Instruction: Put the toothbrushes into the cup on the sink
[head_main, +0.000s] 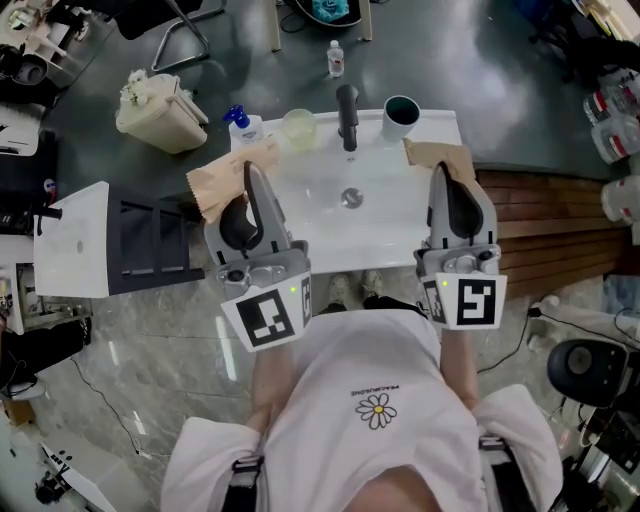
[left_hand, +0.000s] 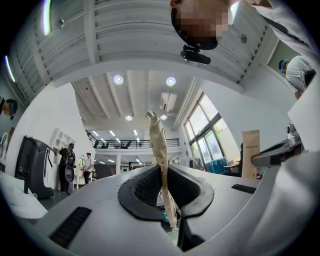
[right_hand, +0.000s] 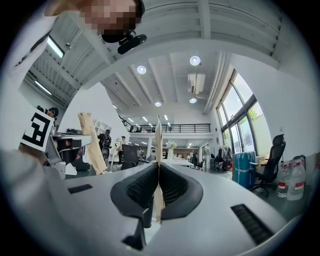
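Both grippers are held over the front edge of the white sink (head_main: 390, 215), jaws pointing up and away. My left gripper (head_main: 250, 172) is shut on a flat brown paper packet (head_main: 222, 178); in the left gripper view the packet (left_hand: 159, 145) stands edge-on, pinched in the gripper (left_hand: 162, 169). My right gripper (head_main: 441, 172) is shut on a second brown paper packet (head_main: 437, 156), a thin edge (right_hand: 158, 142) in the gripper (right_hand: 158, 172). What is inside the packets is hidden. A dark cup (head_main: 401, 118) stands on the sink's back right corner.
A black faucet (head_main: 347, 112) stands at the back middle of the sink, with a clear cup (head_main: 298, 128) and a blue-capped bottle (head_main: 243, 122) to its left. A dark rack and white cabinet (head_main: 75, 240) stand at the left. Wooden slats (head_main: 560, 230) lie at the right.
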